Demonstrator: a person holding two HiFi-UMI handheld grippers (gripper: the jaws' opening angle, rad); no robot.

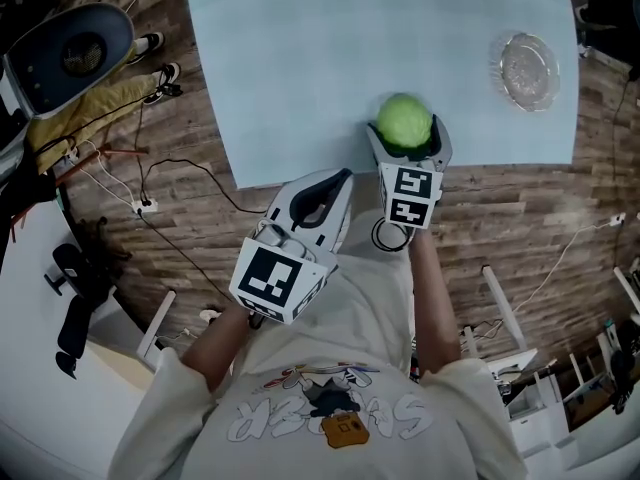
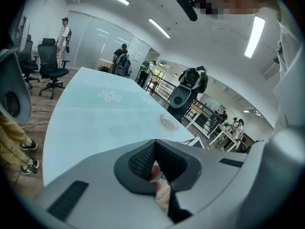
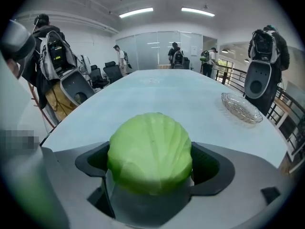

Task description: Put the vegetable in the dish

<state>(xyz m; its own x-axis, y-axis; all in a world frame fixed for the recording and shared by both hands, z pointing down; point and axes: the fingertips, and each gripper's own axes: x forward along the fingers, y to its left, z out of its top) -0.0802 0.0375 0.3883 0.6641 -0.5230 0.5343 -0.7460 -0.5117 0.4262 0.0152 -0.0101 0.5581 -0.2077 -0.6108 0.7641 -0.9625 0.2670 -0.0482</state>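
Observation:
A round green cabbage (image 1: 404,120) (image 3: 150,151) sits between the jaws of my right gripper (image 1: 407,140) (image 3: 152,173), which is shut on it at the near edge of the pale blue table (image 1: 320,58). The clear glass dish (image 1: 528,70) (image 3: 240,107) (image 2: 168,123) lies on the table to the far right, apart from the cabbage. My left gripper (image 1: 318,196) (image 2: 157,168) is held off the table's near edge, over the wooden floor, its jaws shut with nothing between them.
The table (image 3: 181,99) stretches far ahead. Cables and a power strip (image 1: 143,206) lie on the floor at left. Several people and office chairs (image 2: 50,66) stand in the room beyond the table. A railing (image 3: 290,113) runs at right.

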